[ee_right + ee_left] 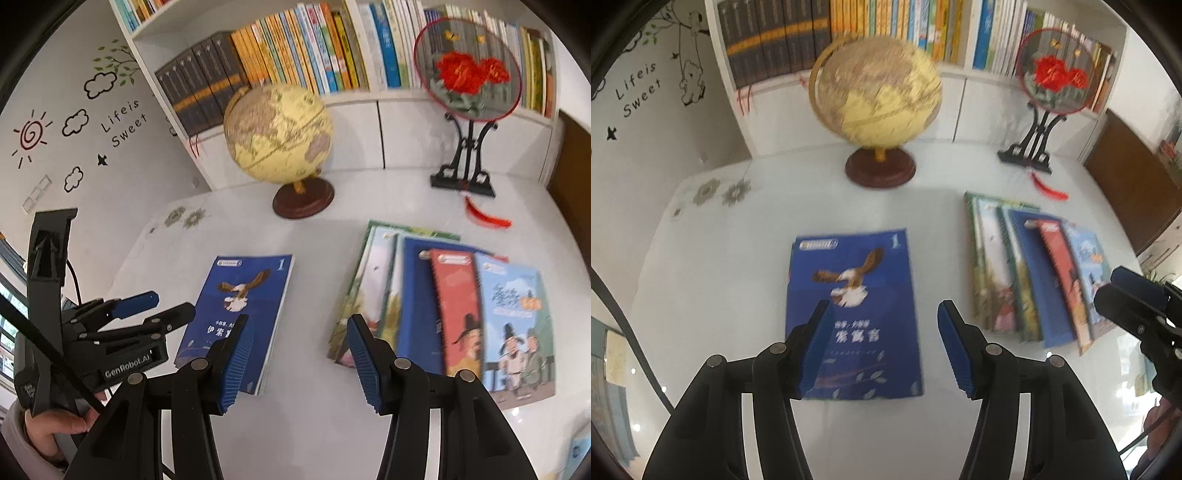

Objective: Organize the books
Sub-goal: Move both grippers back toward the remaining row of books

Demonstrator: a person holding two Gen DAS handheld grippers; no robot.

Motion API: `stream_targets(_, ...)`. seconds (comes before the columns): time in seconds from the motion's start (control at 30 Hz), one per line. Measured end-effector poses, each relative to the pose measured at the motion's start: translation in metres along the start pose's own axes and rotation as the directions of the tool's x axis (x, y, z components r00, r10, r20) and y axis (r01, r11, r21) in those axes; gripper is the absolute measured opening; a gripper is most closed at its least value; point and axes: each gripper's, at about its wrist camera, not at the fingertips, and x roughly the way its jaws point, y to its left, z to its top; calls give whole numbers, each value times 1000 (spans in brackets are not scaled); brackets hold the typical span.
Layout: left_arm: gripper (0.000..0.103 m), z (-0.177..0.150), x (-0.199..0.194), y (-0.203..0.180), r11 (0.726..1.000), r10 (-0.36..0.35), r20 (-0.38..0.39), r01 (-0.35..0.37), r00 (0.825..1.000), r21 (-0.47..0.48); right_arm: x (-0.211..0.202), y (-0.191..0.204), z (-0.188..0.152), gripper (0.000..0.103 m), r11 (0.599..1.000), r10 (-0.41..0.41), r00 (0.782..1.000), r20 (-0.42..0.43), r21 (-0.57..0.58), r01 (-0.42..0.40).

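Left claw (882,314): jaws parted about halfway, nothing between them, above the counter (738,295). Right claw (301,328): likewise parted and empty. Blue eagle book (853,317) lies flat, alone, at counter centre. Fanned row of books (1034,273) lies at its 3 o'clock, well apart. Globe (875,92) stands at 12 o'clock.

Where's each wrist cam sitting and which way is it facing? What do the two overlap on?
Left wrist: on the left gripper, tilted down at the blue eagle book; right gripper enters at the right edge.
Right wrist: on the right gripper, tilted down between eagle book and fanned books; left gripper and a hand show lower left.
Shared: table, globe, round fan, bookshelf.
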Motion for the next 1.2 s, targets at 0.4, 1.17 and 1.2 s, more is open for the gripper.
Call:
stream_targets(0.4,64,24,-34,-76,999,9,120,-15,993,41,-66,-49,16,52,1000,4,992,123,-28,0)
stream_targets(1.17,64,18,42,-248,977,-194,-85,201,977,78,-88,-299,-33,53,964,-58,998,16,261,52)
stream_targets(1.2,64,14,49,-255,972,-216,-106,224,971,73,-85,-309,-36,53,958,-55,998,-2,281,53)
